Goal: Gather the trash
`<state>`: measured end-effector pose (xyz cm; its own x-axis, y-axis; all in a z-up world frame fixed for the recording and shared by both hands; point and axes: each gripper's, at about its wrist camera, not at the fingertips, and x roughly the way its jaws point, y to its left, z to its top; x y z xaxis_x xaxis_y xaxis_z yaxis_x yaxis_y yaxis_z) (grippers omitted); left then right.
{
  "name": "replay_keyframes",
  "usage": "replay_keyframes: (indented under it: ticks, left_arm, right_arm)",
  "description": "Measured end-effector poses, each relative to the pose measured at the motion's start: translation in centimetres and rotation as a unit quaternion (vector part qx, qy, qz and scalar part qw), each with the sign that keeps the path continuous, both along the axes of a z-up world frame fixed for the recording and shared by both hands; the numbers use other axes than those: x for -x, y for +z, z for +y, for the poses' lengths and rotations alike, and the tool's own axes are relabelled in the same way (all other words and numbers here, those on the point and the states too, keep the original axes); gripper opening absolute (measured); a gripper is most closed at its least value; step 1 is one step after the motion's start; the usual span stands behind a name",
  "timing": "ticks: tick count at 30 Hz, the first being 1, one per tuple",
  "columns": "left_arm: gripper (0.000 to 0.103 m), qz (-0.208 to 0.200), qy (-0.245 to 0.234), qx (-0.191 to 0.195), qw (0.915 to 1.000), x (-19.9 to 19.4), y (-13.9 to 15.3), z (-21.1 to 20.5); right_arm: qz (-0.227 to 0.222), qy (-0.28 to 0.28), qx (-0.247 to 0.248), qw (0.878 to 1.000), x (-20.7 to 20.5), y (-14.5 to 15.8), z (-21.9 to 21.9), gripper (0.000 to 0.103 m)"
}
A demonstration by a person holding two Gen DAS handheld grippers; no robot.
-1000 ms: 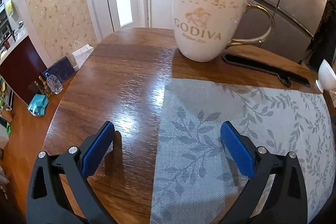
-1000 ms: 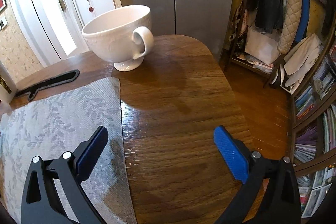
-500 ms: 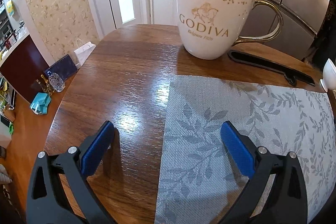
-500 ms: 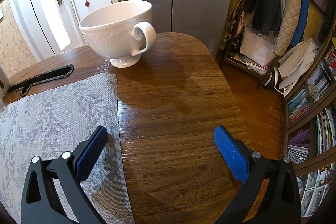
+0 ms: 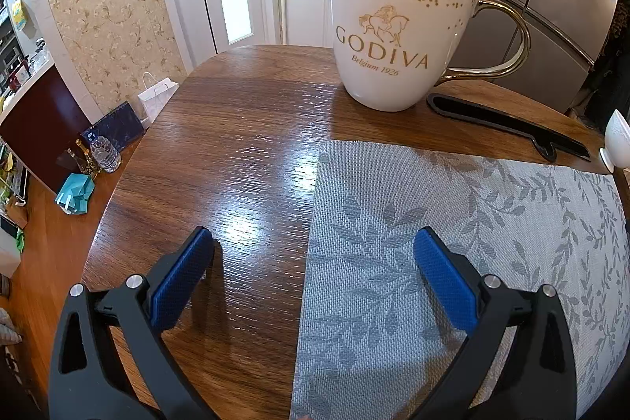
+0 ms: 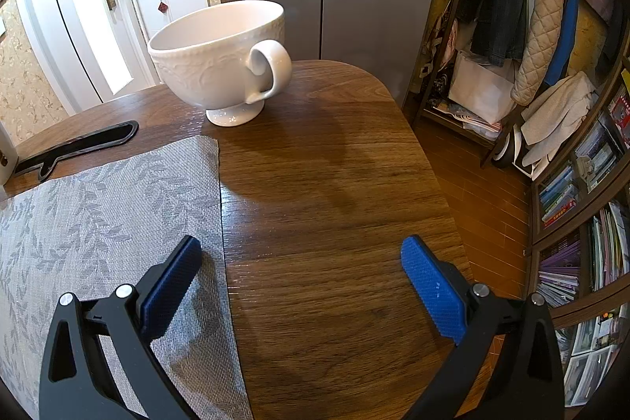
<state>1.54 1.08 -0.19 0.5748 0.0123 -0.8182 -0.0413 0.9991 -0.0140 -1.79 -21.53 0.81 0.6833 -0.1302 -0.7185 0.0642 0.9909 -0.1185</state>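
Observation:
No trash shows in either view. My left gripper (image 5: 313, 243) is open and empty, low over the wooden table (image 5: 244, 128), straddling the left edge of a grey leaf-pattern placemat (image 5: 453, 223). A white Godiva mug (image 5: 397, 26) with a gold handle stands ahead of it. My right gripper (image 6: 301, 250) is open and empty over the placemat's (image 6: 98, 203) right edge. A white footed cup (image 6: 220, 61) stands ahead of it, handle to the right.
A black flat tool (image 5: 508, 124) lies behind the placemat between the mug and cup; it also shows in the right wrist view (image 6: 78, 144). The table edge (image 6: 429, 160) drops to the floor on the right. Bags and bottles (image 5: 102, 152) stand on the floor at left.
Both grippers have moved forward: the Godiva mug and the white cup look larger and closer. Both stay open and empty.

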Motion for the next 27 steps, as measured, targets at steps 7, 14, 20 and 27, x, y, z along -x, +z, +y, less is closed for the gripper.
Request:
replay_keyframes:
  ticks: [7, 14, 20, 27]
  left_arm:
    - [0.102, 0.0, 0.0, 0.0, 1.0, -0.01, -0.02, 0.0]
    - [0.102, 0.0, 0.0, 0.0, 1.0, -0.01, -0.01, -0.01]
    - [0.102, 0.0, -0.002, 0.0, 1.0, -0.49, -0.13, 0.02]
    - [0.102, 0.0, -0.004, -0.001, 1.0, -0.73, -0.18, -0.01]
  right_arm:
    - [0.0, 0.0, 0.0, 1.0, -0.02, 0.0, -0.01, 0.099]
    - [0.0, 0.0, 0.0, 1.0, -0.05, -0.01, 0.01, 0.099]
    - [0.0, 0.0, 0.0, 1.0, -0.1, -0.01, -0.04, 0.099]
    - [0.0, 0.001, 0.0, 1.0, -0.15, -0.02, -0.11, 0.099]
